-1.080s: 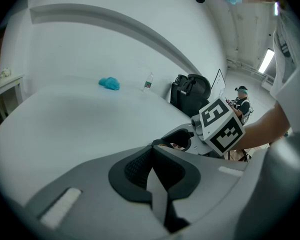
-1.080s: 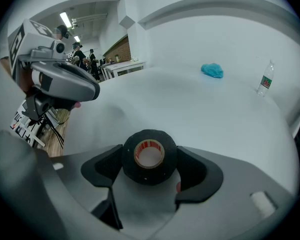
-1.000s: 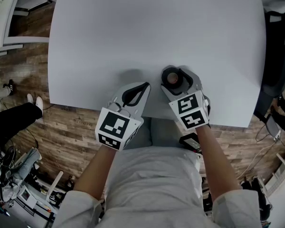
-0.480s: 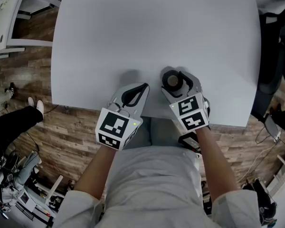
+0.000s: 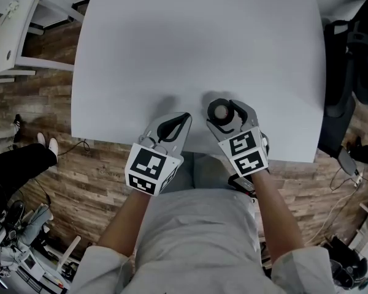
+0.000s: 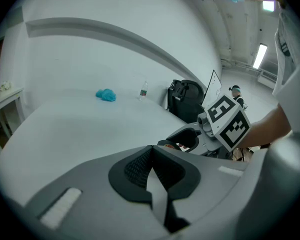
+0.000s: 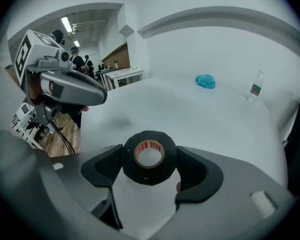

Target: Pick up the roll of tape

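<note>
A black roll of tape (image 7: 149,157) with a pale core sits clamped between the two dark pads of my right gripper (image 7: 149,166), held above the white table (image 5: 196,48). In the head view the roll of tape (image 5: 219,111) shows at the tip of the right gripper (image 5: 226,113), over the table's near edge. My left gripper (image 5: 173,124) hangs just to its left, its jaws shut together with nothing between them. In the left gripper view the left gripper (image 6: 151,170) has its pads meeting, and the right gripper (image 6: 190,138) appears beyond it.
A blue crumpled cloth (image 7: 206,81) and a small water bottle (image 7: 255,90) stand at the table's far side. A black chair (image 5: 349,60) is at the right of the table, a white desk (image 5: 12,29) at the left. A person's legs (image 5: 15,164) show on the wooden floor.
Both grippers have risen a little over the table's near edge, the right one carrying the tape with it. The head view has shifted, so the table sits further to the right.
</note>
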Demonstrator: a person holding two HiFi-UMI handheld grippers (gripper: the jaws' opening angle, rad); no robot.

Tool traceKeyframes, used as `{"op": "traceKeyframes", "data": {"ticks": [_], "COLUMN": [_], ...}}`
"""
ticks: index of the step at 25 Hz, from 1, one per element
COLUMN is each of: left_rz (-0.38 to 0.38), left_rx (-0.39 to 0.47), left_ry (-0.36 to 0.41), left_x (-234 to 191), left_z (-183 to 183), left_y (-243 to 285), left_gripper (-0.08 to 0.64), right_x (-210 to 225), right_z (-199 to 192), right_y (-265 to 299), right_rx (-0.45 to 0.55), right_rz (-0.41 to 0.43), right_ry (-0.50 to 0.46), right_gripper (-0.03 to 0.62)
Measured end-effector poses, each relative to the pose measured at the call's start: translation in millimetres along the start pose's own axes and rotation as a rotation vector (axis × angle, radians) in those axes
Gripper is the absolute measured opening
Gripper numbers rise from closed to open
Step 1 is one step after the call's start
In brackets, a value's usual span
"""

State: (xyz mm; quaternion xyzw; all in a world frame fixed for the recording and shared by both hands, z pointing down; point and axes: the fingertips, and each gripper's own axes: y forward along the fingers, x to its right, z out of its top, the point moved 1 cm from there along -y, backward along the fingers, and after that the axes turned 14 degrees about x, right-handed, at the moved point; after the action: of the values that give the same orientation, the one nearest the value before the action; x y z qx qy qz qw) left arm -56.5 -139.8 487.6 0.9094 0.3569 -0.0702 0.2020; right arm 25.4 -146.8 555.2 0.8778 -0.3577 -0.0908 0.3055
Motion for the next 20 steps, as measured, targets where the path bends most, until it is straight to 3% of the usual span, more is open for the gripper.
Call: {"op": "traceKeyframes", "data": {"ticks": [20], "left_rz": [-0.021], "left_rx": [0.028], "left_ry": [0.051], "left_x": [31.1], "left_z": [23.9], "left_y": [-22.2], "left_gripper": [0.020], "right_x": [-1.0], "right_z": [25.8], "right_y": [-55.3], "right_rx": [0.051], "right_rz": [-0.025], "right_ry": [-0.023], "right_gripper": [0.342]}}
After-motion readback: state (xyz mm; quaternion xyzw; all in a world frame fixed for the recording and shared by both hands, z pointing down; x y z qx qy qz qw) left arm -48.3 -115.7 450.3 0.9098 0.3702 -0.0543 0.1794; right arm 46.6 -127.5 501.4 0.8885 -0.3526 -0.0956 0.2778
